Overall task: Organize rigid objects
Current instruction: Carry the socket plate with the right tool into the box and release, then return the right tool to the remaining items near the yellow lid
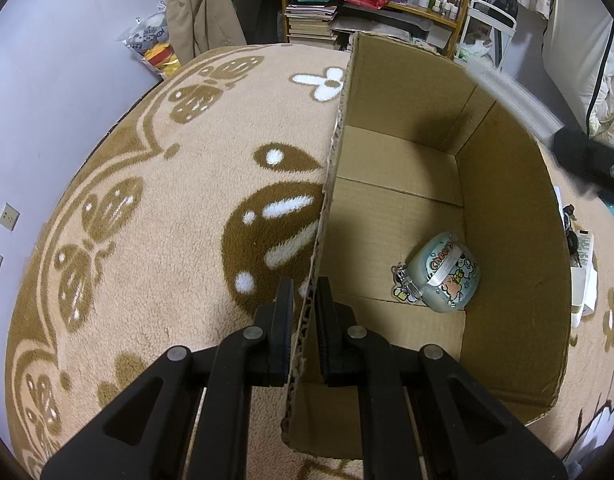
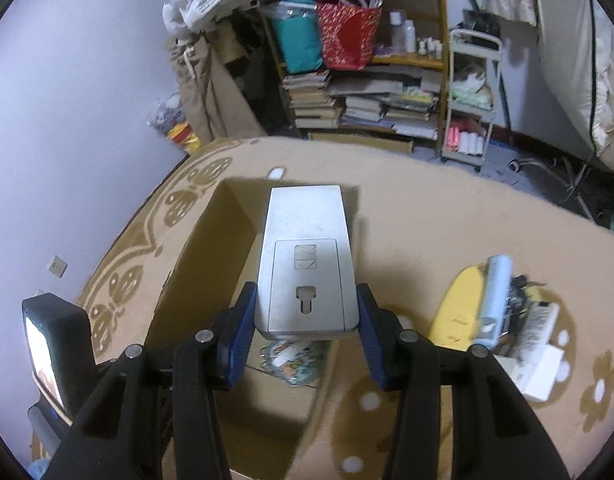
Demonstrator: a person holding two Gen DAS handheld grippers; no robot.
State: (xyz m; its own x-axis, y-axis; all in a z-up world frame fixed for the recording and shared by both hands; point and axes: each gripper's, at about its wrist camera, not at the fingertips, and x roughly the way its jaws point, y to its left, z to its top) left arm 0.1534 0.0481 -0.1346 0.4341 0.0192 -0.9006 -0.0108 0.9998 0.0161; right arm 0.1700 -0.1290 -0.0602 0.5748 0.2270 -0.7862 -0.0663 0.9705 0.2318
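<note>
Left tongs (image 1: pixel 303 312): pressed together on the near wall of the cardboard box (image 1: pixel 515 280), one finger outside the wall and one inside, at lower centre of the left wrist view.
Right tongs (image 2: pixel 307 320): pinching a grey rectangular device (image 2: pixel 307 256) by its two long sides, blue pads (image 2: pixel 243 332) against it; its back panel with a sliding cover and a keyhole slot faces the camera, centre of the right wrist view.
Grey device, place: held in the air above the open box (image 2: pixel 211 240), which fills the middle left of the right wrist view.
Box contents: a small pale-green case (image 1: pixel 447 276) printed with cartoon figures and the word "Cheers", a keychain clipped to it, lying on the box floor at right of centre in the left wrist view.
Carpet (image 1: pixel 147 220): beige with brown butterfly and flower pattern; the box stands on it.
Loose things: a yellow flat object (image 2: pixel 459 308), a light-blue cylinder (image 2: pixel 495 296) and a white box (image 2: pixel 539 368) lie in a pile on the carpet at right of the right wrist view.
Background: a crowded wooden shelf (image 2: pixel 439 60) of books and bags at the top.
</note>
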